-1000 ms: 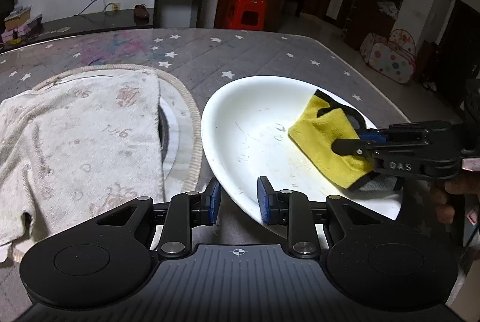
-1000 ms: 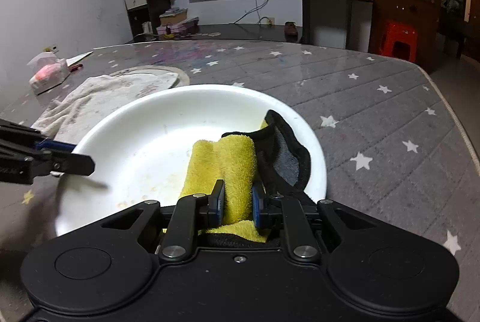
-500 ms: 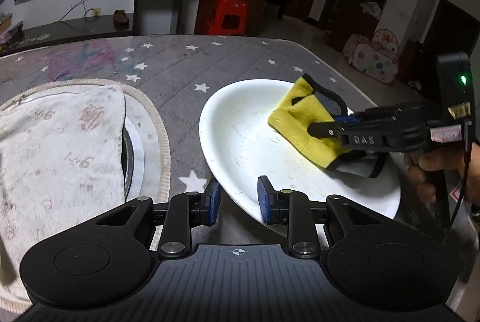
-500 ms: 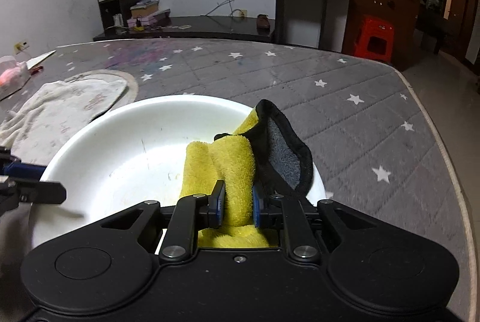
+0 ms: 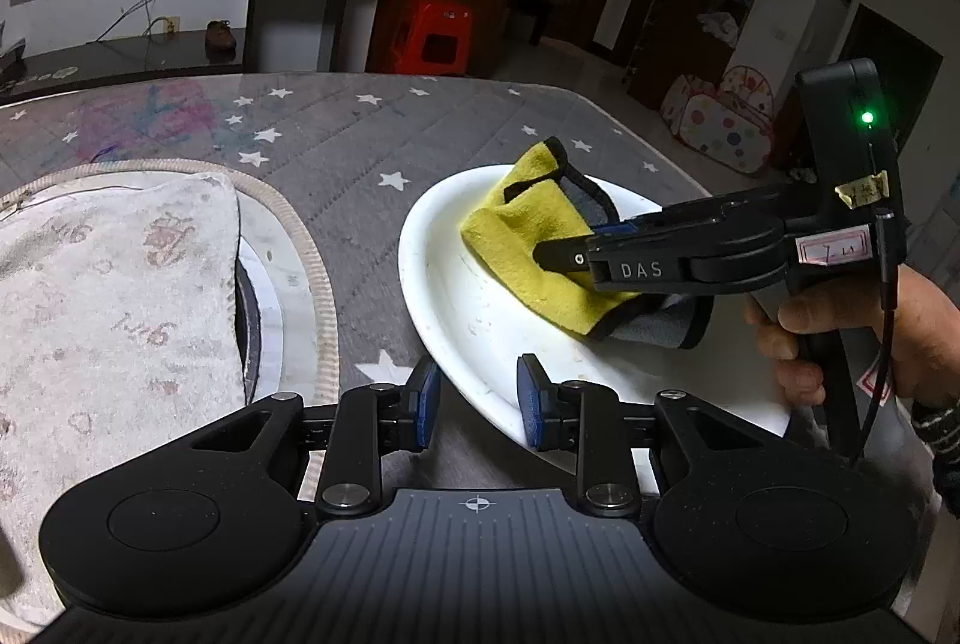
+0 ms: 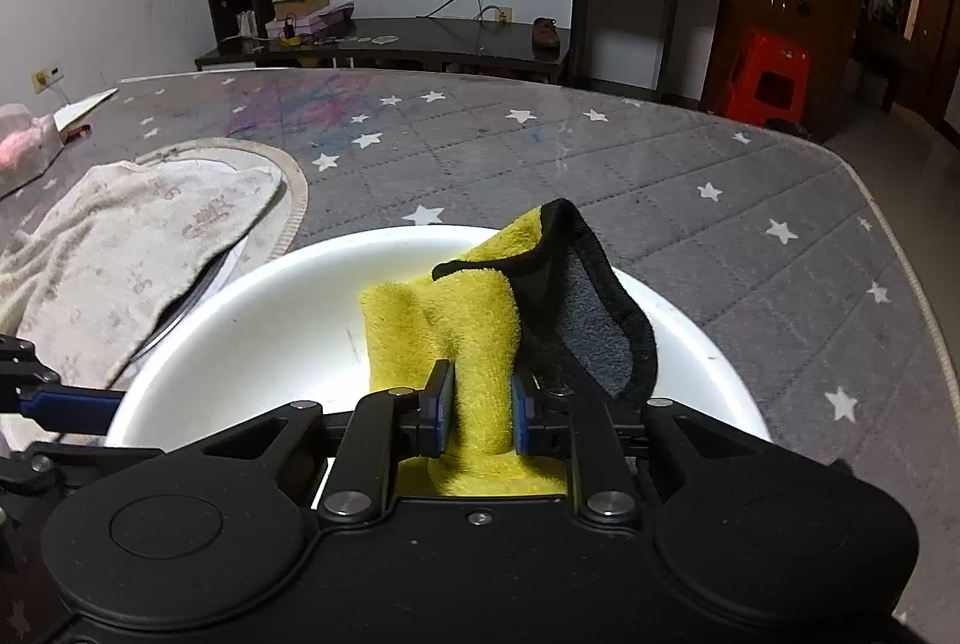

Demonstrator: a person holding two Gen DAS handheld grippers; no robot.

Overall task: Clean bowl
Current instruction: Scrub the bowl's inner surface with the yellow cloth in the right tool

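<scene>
Two grippers on one white bowl (image 5: 480, 320), which sits on the grey star-print table cover (image 5: 360, 134). Left gripper (image 5: 477, 395) pinches the bowl's near rim between its blue pads. Right gripper (image 6: 477, 413) clamps a fold of the yellow cloth (image 6: 444, 326), jaws just easing apart, cloth still between the pads and lying inside the bowl. A hand (image 5: 864, 332) holds the right gripper's handle. Worn white towel (image 5: 108, 284) lies left of the bowl, apart from it.

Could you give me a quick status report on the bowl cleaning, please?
Left gripper clamps the white bowl by its rim. Right gripper pinches the yellow cloth inside the bowl, jaws just eased slightly. Nothing blocking.
</scene>
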